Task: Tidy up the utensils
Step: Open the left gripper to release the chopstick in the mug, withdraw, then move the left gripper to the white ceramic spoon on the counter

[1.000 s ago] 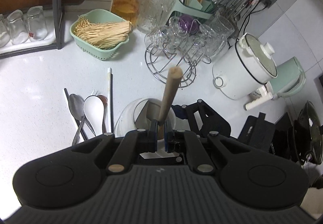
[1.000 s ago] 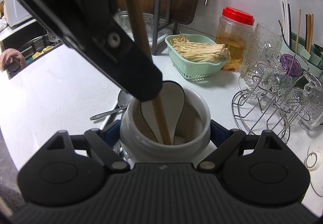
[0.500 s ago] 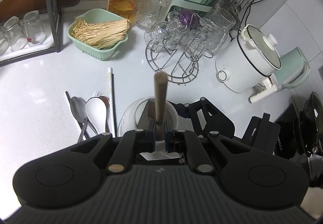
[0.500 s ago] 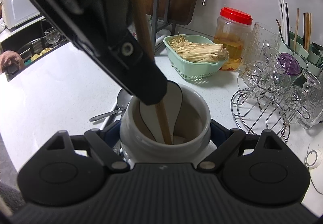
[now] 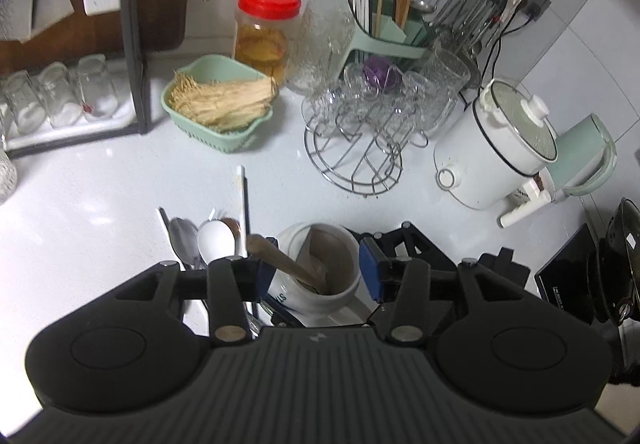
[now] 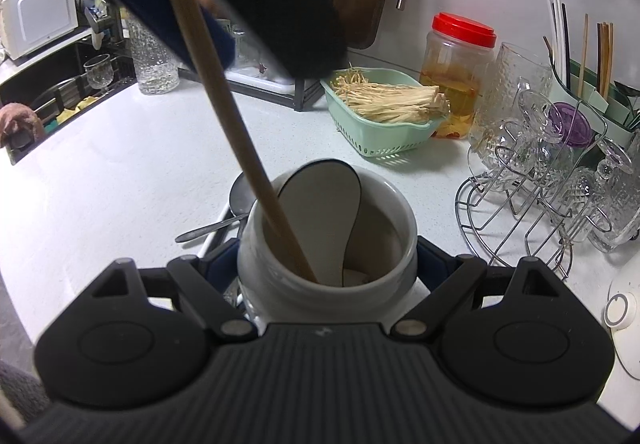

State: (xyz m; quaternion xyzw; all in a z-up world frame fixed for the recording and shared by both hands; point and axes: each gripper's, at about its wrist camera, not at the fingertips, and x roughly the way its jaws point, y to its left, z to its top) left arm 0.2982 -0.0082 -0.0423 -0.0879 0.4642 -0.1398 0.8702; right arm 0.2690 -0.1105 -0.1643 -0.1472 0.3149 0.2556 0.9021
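Note:
My right gripper (image 6: 328, 264) is shut on a white ceramic jar (image 6: 332, 296) standing on the counter. Inside the jar lean a wooden-handled utensil (image 6: 224, 99) and a white spoon with a dark rim (image 6: 320, 211). My left gripper (image 5: 316, 272) hovers just above the jar (image 5: 340, 292), and its jaws are opening. The wooden handle (image 5: 280, 260) stands between them and leans toward the left pad, with no pad pressing on it. In the right wrist view, the left gripper's dark fingers (image 6: 280, 3) fill the top. Loose on the counter left of the jar lie a metal spoon (image 5: 182, 234), a white spoon (image 5: 216, 240) and chopsticks (image 5: 242, 195).
Behind the jar are a green basket of dried noodles (image 5: 220, 107), a red-lidded jar (image 5: 264, 31), a wire rack of glasses (image 5: 360, 123), a green chopstick holder (image 5: 384, 39) and a white cooker (image 5: 496, 151). A shelf frame with glasses (image 5: 60, 99) stands at the left.
The left gripper's jaws have opened and let go of the wooden handle, which has tipped to the left in the jar. The left gripper has risen a little. The right gripper has not moved.

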